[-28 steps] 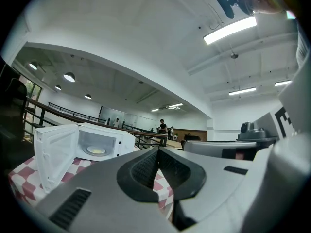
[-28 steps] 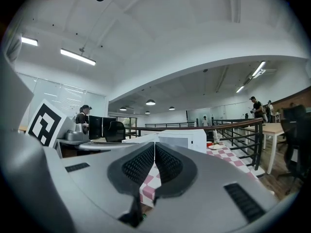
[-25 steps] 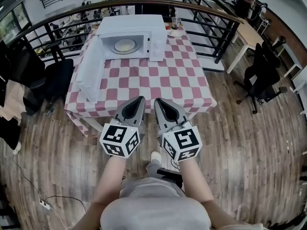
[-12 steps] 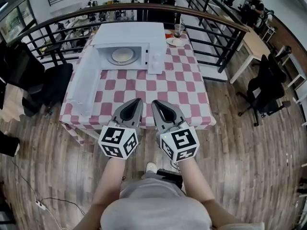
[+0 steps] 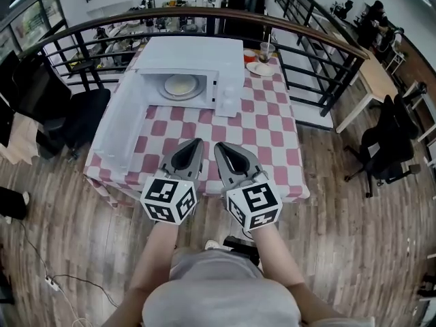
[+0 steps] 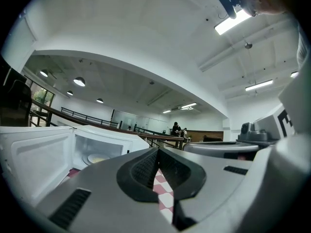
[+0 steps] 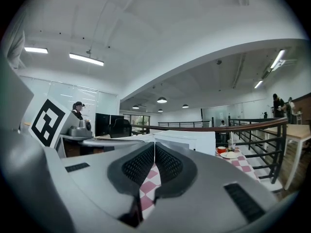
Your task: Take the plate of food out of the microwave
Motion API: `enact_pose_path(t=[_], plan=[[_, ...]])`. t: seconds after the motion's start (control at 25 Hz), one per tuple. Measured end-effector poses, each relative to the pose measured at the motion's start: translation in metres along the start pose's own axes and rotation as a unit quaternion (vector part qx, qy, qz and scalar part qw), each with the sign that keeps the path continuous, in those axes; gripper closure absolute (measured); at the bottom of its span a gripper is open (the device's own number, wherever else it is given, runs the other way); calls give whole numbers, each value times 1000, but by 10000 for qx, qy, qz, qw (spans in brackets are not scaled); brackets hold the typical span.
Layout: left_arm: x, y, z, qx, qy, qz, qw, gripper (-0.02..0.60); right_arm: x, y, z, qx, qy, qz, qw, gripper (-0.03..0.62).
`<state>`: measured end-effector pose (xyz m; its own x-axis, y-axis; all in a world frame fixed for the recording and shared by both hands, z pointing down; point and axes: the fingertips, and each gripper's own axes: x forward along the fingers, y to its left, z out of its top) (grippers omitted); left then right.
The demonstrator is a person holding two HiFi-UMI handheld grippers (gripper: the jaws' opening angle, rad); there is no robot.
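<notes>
A white microwave (image 5: 194, 53) stands at the far side of the checkered table (image 5: 266, 125), its door (image 5: 116, 131) swung open to the left. Inside it sits a plate of pale food (image 5: 181, 85), also seen in the left gripper view as the plate (image 6: 97, 158). My left gripper (image 5: 195, 142) and right gripper (image 5: 219, 145) hover side by side over the table's near edge, well short of the microwave. Both are shut with nothing between the jaws.
A cup and a small plate (image 5: 261, 67) stand at the table's far right corner. A dark railing (image 5: 320, 29) curves behind the table. Office chairs (image 5: 385, 148) stand at the right, another chair (image 5: 82, 114) at the left. The floor is wood planks.
The view has drawn closer to the table; the microwave and table sit lower and larger in the head view. Both grippers stay shut and side by side.
</notes>
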<state>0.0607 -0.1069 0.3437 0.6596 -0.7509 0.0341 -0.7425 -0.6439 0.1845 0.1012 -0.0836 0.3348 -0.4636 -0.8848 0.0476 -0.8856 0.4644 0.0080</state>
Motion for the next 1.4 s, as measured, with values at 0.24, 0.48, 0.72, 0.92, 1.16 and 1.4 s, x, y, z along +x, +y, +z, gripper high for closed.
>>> enact_pose_path(t=[0.24,0.48,0.72,0.92,1.16,1.4], plan=[[16,4,-4,13,45,-8,10000,581,14,-15,-2,51,-2,21,10000,568],[22,17,-10,-83,65,41,9999,581,27,-19,-12,125,81,69,9999,568],[35,39,-12,-202,50,154,9997,581,48,-25,-18,132,174,137,9997,568],[54,57,-10,-255,44,167,9995,581,72,-36,-20,124,231,162,9995,566],[75,84,-9,-287,59,226,9993,581,105,-44,-23,122,284,243,9992,566],[97,114,-8,-347,80,300,9989,581,140,-50,-27,91,366,345,9987,566]])
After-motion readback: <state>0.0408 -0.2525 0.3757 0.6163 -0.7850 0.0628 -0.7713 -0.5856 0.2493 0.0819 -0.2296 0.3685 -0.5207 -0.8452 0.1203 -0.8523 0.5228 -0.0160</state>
